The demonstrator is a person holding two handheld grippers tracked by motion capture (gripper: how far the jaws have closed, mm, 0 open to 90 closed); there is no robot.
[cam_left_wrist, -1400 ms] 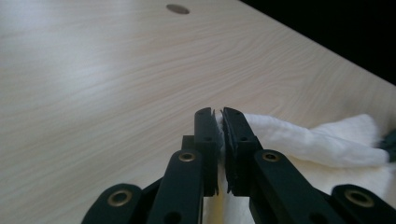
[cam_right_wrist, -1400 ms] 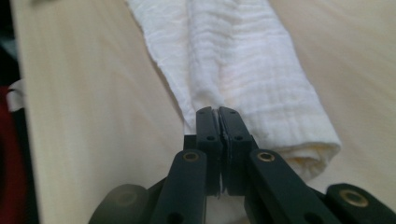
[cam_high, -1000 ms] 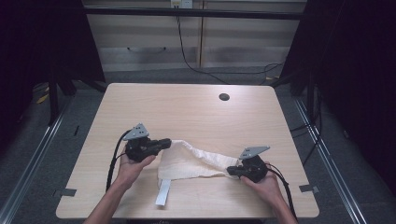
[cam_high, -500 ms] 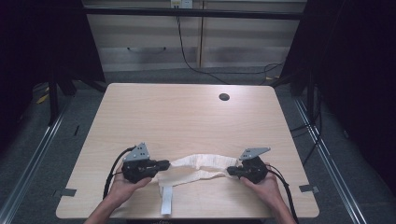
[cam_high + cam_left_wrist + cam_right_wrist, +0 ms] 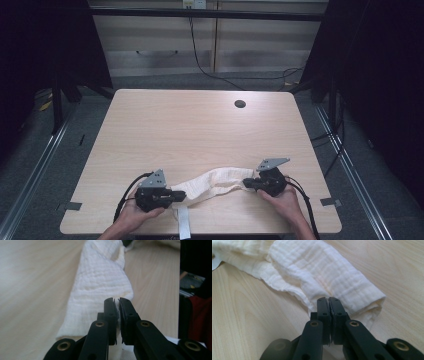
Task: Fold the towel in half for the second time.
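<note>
A white waffle-weave cloth [image 5: 212, 182] lies folded into a long band near the table's front edge, stretched between both grippers. My left gripper [image 5: 179, 196] is shut on the cloth's left end; in the left gripper view [image 5: 117, 301] a thin edge of fabric is pinched between the jaws and the cloth [image 5: 100, 282] runs away ahead. My right gripper [image 5: 246, 184] is shut on the right end; in the right gripper view [image 5: 328, 300] the jaws clamp the cloth's [image 5: 324, 272] near edge. A white strip [image 5: 183, 227] hangs over the table edge.
The light wooden table [image 5: 200, 130] has a round cable hole [image 5: 240, 104] at its back right. Cabinets [image 5: 200, 40] stand behind it. Dark floor and metal rails flank both sides. The person's hands [image 5: 285, 205] come in from the front edge.
My left gripper has moved toward the front edge and downward, carrying its end of the cloth; the cloth went from a broad spread to a narrow folded band. The right gripper stayed put.
</note>
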